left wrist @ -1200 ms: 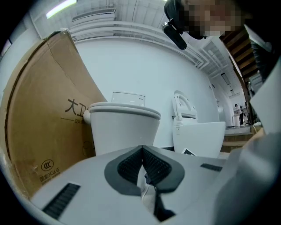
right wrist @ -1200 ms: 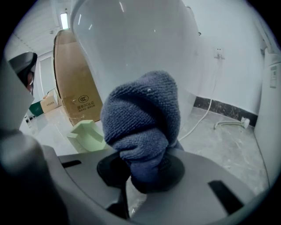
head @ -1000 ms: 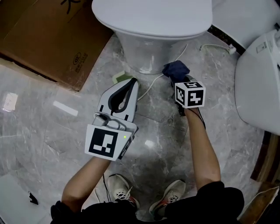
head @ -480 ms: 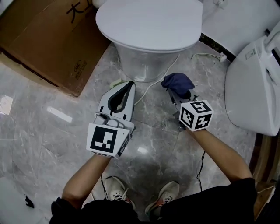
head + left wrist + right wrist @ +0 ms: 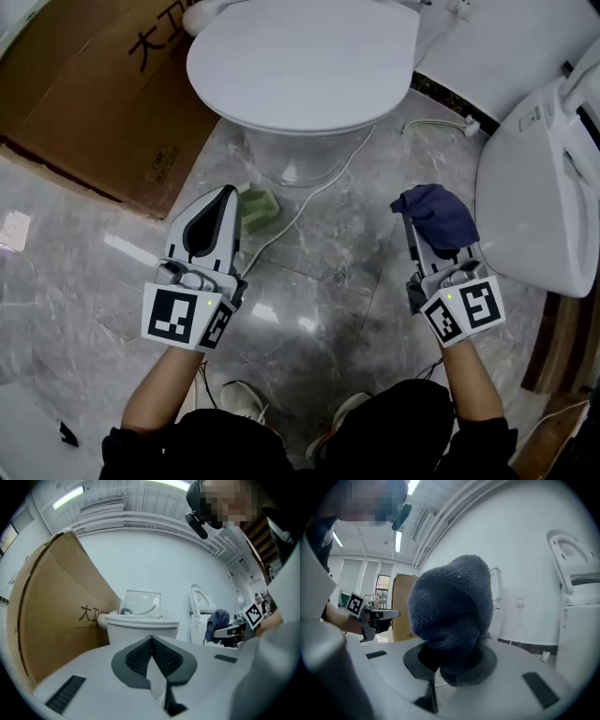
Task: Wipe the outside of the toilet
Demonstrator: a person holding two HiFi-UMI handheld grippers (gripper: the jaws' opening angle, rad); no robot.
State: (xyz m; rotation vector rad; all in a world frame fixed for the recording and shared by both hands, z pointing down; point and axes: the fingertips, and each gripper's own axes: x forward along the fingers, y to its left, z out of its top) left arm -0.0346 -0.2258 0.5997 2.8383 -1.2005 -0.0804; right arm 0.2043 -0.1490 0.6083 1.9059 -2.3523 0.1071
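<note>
Marble floor (image 5: 319, 281), toilet (image 5: 300, 66) ahead of tools, right tool (image 5: 413, 223) clenching blue cloth (image 5: 436, 214), left tool (image 5: 225, 193) closed.

A large brown cardboard box (image 5: 103, 103) with black print lies over grey marble-patterned floor tiles (image 5: 328, 281). Just off the box's lower right corner sits a small green pad (image 5: 258, 208), and a thin white cord (image 5: 314, 192) runs past it. Below the box, a pale paper scrap (image 5: 17, 230) lies near; a small black fragment (image 5: 67, 433) lies well apart.
</note>
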